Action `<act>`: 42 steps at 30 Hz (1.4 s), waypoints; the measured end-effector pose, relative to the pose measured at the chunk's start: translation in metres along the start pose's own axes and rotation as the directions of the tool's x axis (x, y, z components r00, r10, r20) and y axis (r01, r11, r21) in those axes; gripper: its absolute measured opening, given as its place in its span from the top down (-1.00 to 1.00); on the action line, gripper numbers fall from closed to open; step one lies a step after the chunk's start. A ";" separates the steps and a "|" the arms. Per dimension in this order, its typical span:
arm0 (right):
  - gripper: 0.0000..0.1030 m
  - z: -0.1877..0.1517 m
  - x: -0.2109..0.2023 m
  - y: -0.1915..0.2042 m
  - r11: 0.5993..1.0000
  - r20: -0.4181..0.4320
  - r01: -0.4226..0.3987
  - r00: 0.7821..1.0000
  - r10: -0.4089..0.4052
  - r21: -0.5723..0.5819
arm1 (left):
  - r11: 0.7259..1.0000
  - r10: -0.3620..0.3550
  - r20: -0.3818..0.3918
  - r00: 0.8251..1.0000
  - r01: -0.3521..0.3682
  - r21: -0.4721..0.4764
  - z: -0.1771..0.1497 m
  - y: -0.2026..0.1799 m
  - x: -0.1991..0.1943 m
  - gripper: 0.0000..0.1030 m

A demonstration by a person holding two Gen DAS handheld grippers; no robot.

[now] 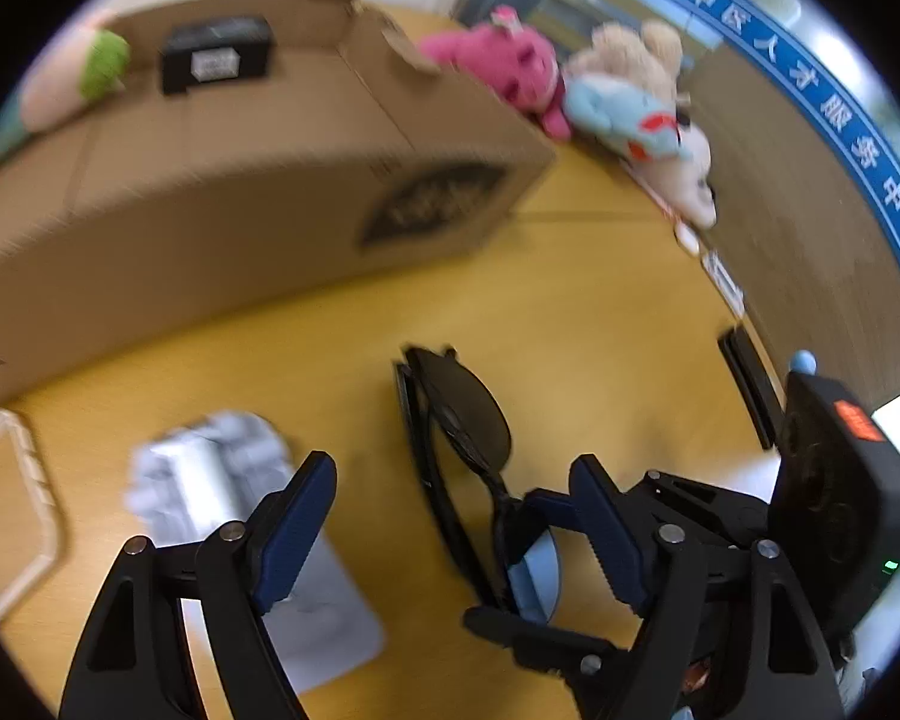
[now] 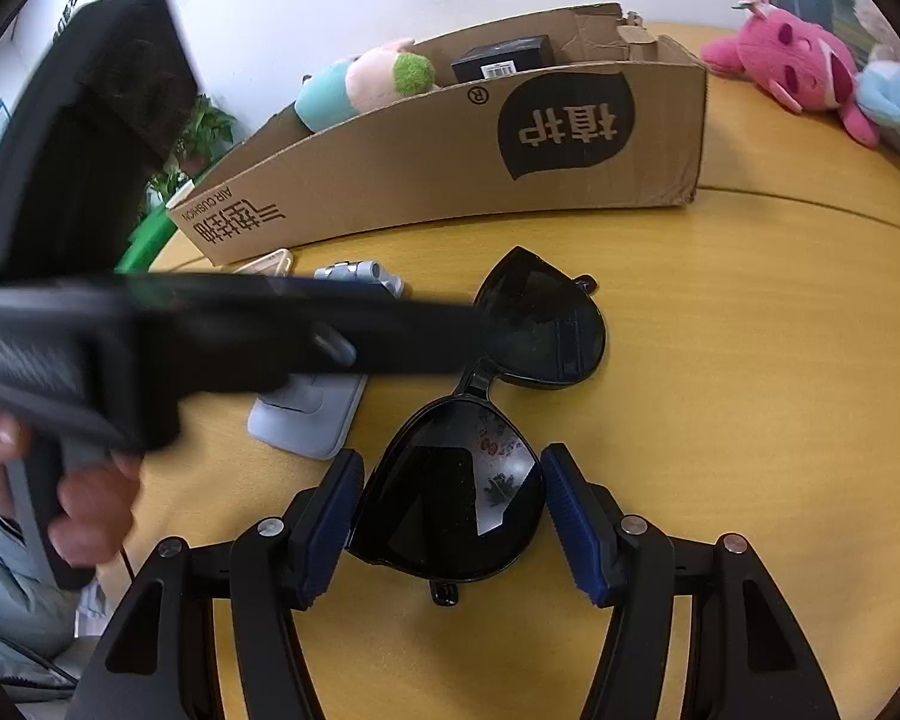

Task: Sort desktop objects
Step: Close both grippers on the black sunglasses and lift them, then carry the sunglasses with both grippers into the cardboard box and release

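Now right gripper (image 2: 450, 516) astride sunglasses (image 2: 450, 498), unclamped

The right tongs (image 2: 453, 513) stand spread, their blue-padded fingers (image 2: 330, 525) on either side of one dark lens, each pad just beside the lens rim; whether they touch it cannot be told. The left tongs (image 1: 450, 534) are spread wide too, nothing between their pads, blue fingers (image 1: 294, 531) pointing forward and down toward the surface. In the right wrist view the left tool reaches across from the left side, above and ahead of the right tongs, blurred. The person's left hand (image 2: 84, 498) grips its handle, fingers curled round it, a pale sleeve below.
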State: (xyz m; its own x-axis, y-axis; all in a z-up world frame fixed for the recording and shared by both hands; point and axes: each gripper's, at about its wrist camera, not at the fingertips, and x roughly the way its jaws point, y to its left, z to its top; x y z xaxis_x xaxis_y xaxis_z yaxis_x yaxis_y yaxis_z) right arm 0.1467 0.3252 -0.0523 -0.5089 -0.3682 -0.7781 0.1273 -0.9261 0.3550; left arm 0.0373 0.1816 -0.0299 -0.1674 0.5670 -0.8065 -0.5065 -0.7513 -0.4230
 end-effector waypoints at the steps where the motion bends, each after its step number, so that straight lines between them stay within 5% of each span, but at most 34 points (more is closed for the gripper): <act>1: -0.17 -0.001 -0.001 -0.001 1.000 0.004 -0.004 1.000 0.004 0.003 | 1.000 0.001 -0.034 0.999 -0.001 -0.002 -0.003 -0.002 0.009 -0.42; 2: -0.17 -0.003 -0.002 -0.001 1.000 0.008 -0.008 1.000 0.008 0.002 | 1.000 0.003 -0.061 0.998 -0.004 -0.004 -0.005 -0.003 0.015 -0.16; 7: -0.17 -0.002 0.000 0.001 1.000 0.018 -0.015 1.000 0.015 0.004 | 1.000 -0.012 -0.070 0.997 0.010 -0.029 -0.012 -0.003 0.019 0.21; 18: -0.16 0.001 -0.006 0.007 0.999 0.041 -0.044 0.998 0.044 -0.001 | 0.997 -0.043 -0.019 0.999 0.042 -0.066 -0.018 0.005 0.002 0.32; 26: -0.16 0.021 -0.037 0.031 0.997 0.117 -0.034 0.992 0.041 -0.062 | 0.998 -0.053 0.091 0.995 0.055 -0.030 -0.005 -0.001 -0.045 0.32; 36: -0.16 0.099 -0.062 0.089 0.970 0.229 -0.012 0.971 0.070 -0.243 | 1.000 -0.008 0.273 0.962 0.002 0.022 0.037 0.010 -0.129 0.32; 42: -0.16 0.153 -0.045 0.127 0.945 0.232 -0.074 0.960 0.154 -0.319 | 0.999 0.037 0.328 0.944 -0.037 -0.004 0.060 0.043 -0.162 0.32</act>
State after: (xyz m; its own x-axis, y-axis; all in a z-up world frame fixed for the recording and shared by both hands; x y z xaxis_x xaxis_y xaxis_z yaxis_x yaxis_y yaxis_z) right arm 0.0557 0.2372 0.1074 -0.6667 -0.4773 -0.5724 0.4298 -0.8737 0.2279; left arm -0.0077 0.0779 0.1072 -0.4542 0.6183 -0.6414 -0.4962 -0.7735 -0.3943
